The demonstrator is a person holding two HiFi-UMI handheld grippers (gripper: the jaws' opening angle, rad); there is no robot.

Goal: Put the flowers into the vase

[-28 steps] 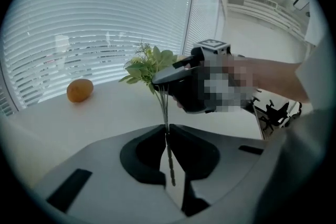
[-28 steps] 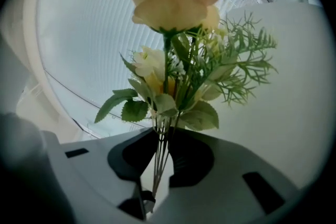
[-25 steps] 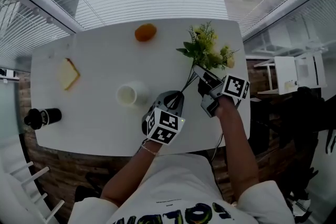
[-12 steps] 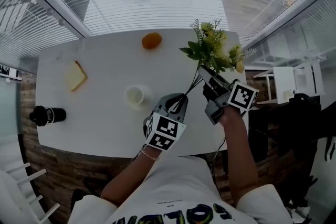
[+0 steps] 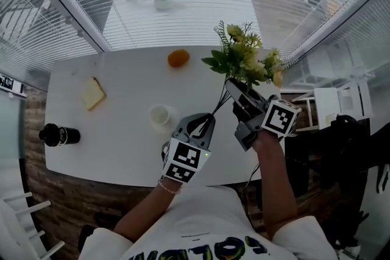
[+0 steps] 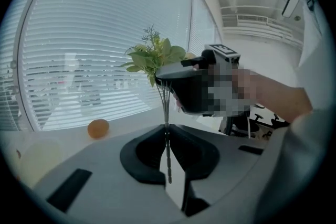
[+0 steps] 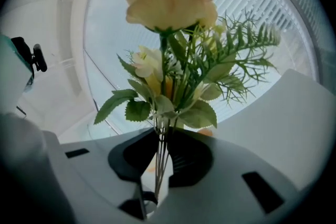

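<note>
A bunch of yellow flowers (image 5: 244, 61) with green leaves is held up above the right side of the white table (image 5: 122, 149). My right gripper (image 5: 231, 86) is shut on the thin stems just under the leaves. In the right gripper view the stems (image 7: 160, 160) run between its jaws (image 7: 161, 139), with a big pale rose (image 7: 168, 0) on top. My left gripper (image 5: 209, 119) is shut on the stems' lower ends (image 6: 167, 113), which are pinched between its jaws (image 6: 168, 136). The white vase (image 5: 160, 115) stands on the table to the left of both grippers, seen from above.
An orange (image 5: 178, 58) lies at the table's far edge, and it also shows in the left gripper view (image 6: 97, 128). A bread slice (image 5: 92, 93) and a black bottle (image 5: 58, 134) are at the left. Slatted blinds surround the table.
Both grippers have risen with the bunch still held in them. The flower heads now reach past the table's far edge in the head view, and the right gripper has rolled.
</note>
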